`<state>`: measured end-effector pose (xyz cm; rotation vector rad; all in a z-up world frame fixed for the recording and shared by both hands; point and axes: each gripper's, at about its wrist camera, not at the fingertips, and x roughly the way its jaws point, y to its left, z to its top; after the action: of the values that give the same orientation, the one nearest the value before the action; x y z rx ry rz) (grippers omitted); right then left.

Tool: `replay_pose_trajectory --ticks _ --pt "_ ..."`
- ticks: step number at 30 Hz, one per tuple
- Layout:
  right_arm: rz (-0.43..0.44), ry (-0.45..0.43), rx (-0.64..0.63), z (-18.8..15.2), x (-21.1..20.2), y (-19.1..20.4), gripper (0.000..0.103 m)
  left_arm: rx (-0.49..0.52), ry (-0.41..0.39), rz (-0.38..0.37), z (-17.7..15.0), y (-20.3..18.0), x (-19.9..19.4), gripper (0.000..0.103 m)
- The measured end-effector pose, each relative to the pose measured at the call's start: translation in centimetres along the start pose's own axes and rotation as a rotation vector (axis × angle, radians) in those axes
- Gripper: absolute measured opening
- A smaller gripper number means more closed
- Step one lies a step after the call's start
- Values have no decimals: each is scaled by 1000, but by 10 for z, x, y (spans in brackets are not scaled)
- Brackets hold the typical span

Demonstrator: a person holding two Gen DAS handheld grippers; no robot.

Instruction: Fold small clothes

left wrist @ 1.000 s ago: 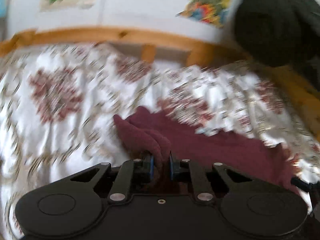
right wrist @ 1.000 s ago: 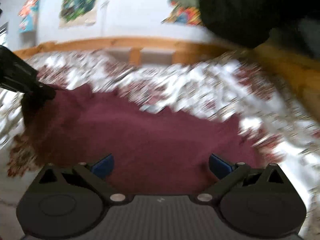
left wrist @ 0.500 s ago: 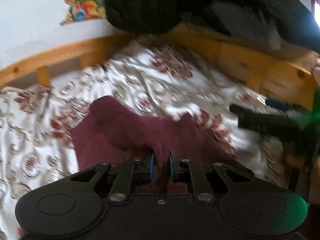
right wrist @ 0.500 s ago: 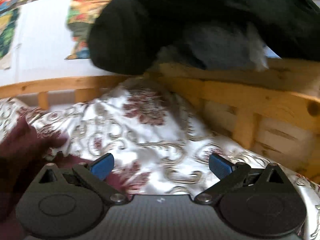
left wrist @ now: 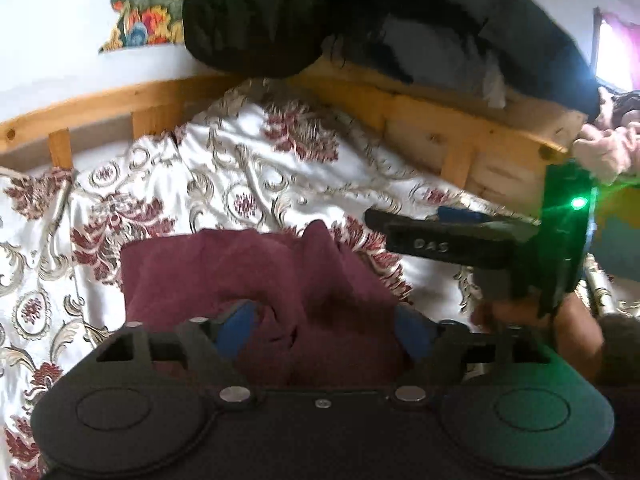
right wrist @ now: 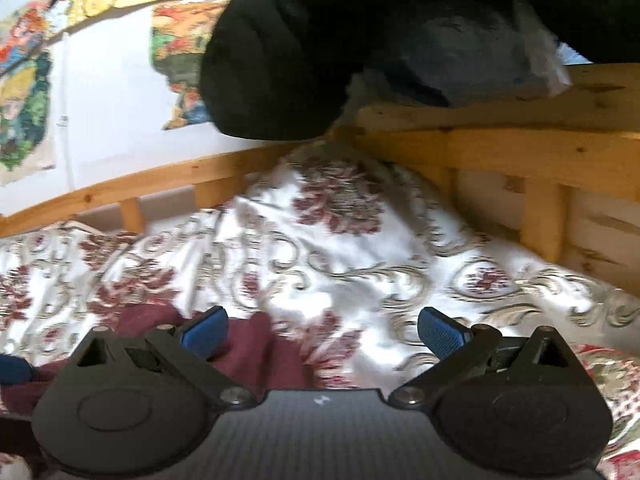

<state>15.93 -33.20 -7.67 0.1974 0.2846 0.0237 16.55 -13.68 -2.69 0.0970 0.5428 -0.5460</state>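
Note:
A maroon garment (left wrist: pixel 224 268) lies bunched and partly folded on the floral bedspread (left wrist: pixel 280 184). My left gripper (left wrist: pixel 324 328) hovers right over it, jaws opening wide, with a raised fold of the cloth between the blue pads and neither pad pressing on it. In the left wrist view my right gripper (left wrist: pixel 384 224) reaches in from the right, just beyond the garment's right edge, held by a hand (left wrist: pixel 576 332). In its own view the right gripper (right wrist: pixel 322 330) stands open with nothing between its pads, over the bedspread at the garment's (right wrist: pixel 256 356) edge.
A wooden bed frame (left wrist: pixel 432 120) runs along the back and right side. A heap of black and grey clothing (left wrist: pixel 280 20) hangs over its rail. Colourful posters (right wrist: pixel 24 92) cover the white wall behind. Bedspread stretches to the left and ahead.
My left gripper, shut on a fold of the maroon garment before, now has its jaws spread and the fold lies loose. Both views swung right toward the bed's corner.

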Motion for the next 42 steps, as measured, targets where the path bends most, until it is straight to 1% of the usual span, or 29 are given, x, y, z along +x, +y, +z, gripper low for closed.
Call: replay_pose_trajectory --ticks 2,4,5,8,11,14,16,18,19,21,23,24,25,26,27,28,29,30,31,32,33,36,42 --pt "51 -8 17 0 -2 3 103 29 -27 23 -4 -2 -9 95" --pt "110 -4 42 1 -1 6 103 58 -26 68 -9 -3 -14 96" --pt "149 1 58 1 0 7 103 69 -12 96 -12 -2 -14 96" --pt "250 28 111 0 3 12 103 63 58 179 -22 6 -6 96" --pt "344 86 136 -4 8 22 103 41 135 239 -29 14 6 97" --pt "396 152 121 -9 18 35 103 41 189 274 -35 19 18 98" --pt "430 205 165 -12 30 40 103 69 218 302 -38 18 25 98" --pt "483 270 251 -17 44 39 103 115 247 328 -37 15 32 98" --pt "498 300 296 -19 51 37 103 139 253 333 -37 13 34 96" --pt "498 327 355 -23 60 33 103 187 245 338 -35 8 36 90" --pt "489 328 386 -26 67 29 101 236 225 340 -36 3 35 76" --pt "480 328 388 -26 70 27 95 257 222 335 -36 1 36 71" --pt "470 328 387 -26 73 27 91 275 223 330 -37 -1 37 61" --pt "460 326 383 -27 76 26 85 291 228 329 -38 -3 38 54" --pt "453 326 378 -26 78 25 79 306 231 331 -40 -5 40 52" --pt "448 328 373 -27 79 25 70 319 229 334 -40 -6 41 46" --pt "443 332 364 -27 81 26 63 324 226 337 -41 -7 40 40" --pt "443 333 353 -26 81 27 50 323 223 335 -41 -7 40 39" --pt "446 332 343 -26 81 28 41 315 221 332 -40 -7 39 36" --pt "451 324 333 -25 79 29 37 305 219 331 -38 -8 38 33" --pt "456 314 322 -24 77 30 29 299 214 331 -37 -9 37 32" --pt "456 271 266 -17 68 34 20 301 201 330 -35 -14 36 28" --pt "419 162 109 2 47 38 19 333 174 291 -33 -30 37 24"
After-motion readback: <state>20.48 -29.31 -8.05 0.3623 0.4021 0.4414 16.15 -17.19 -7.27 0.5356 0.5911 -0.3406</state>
